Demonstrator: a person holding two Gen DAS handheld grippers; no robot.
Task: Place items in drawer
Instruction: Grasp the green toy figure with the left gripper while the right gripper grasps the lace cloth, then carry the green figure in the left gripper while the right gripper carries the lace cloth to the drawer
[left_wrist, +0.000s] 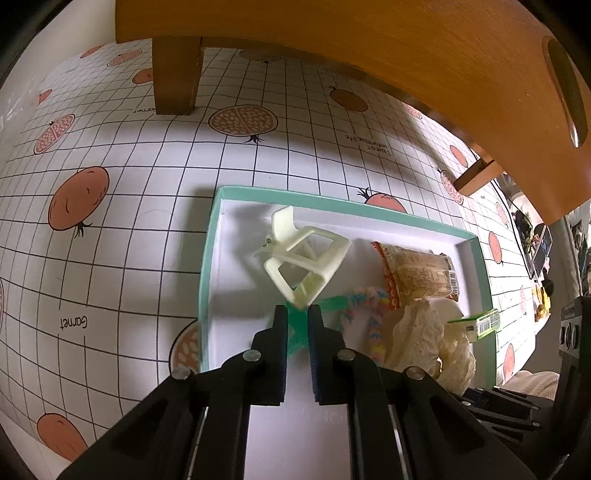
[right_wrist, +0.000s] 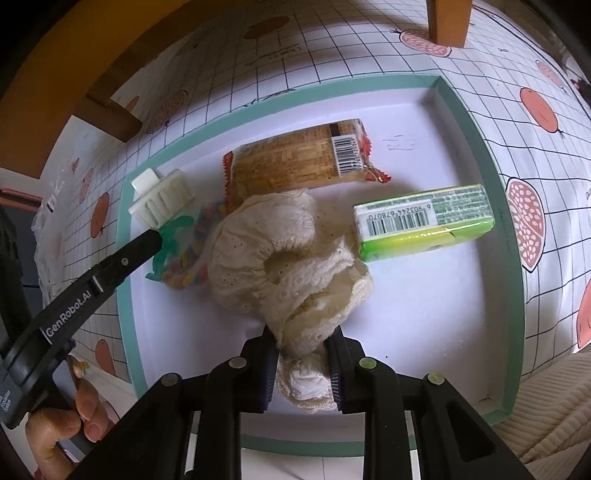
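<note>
Two handheld grippers work over a shallow white cardboard tray with a teal rim (right_wrist: 515, 236), resting on a bench covered in a white grid cloth printed with pomegranates (left_wrist: 122, 206).

Nearest, the right gripper (right_wrist: 301, 363) has its fingers pinching the lower end of a cream lace fabric scrunchie (right_wrist: 284, 266), which bunches up just ahead of them on the tray floor.

The left gripper (left_wrist: 297, 314) has its fingers nearly pressed together, pinching the tip of a cream plastic claw hair clip (left_wrist: 303, 258), which tilts up just ahead of them. Below the clip lie a green plastic strip (left_wrist: 330, 302) and a pastel braided cord (left_wrist: 369, 314).

Beyond the right fingers and slightly to their right lies a green box with a barcode (right_wrist: 424, 225). Farther ahead lies an orange-brown snack packet (right_wrist: 303, 158). Farthest off, a wooden furniture piece (left_wrist: 406, 55) stands on legs; no open drawer shows.

The step in hand appears to be picking items out of the tray. Next, each piece likely needs lifting clear without snagging the cord, then carrying to the drawer.
</note>
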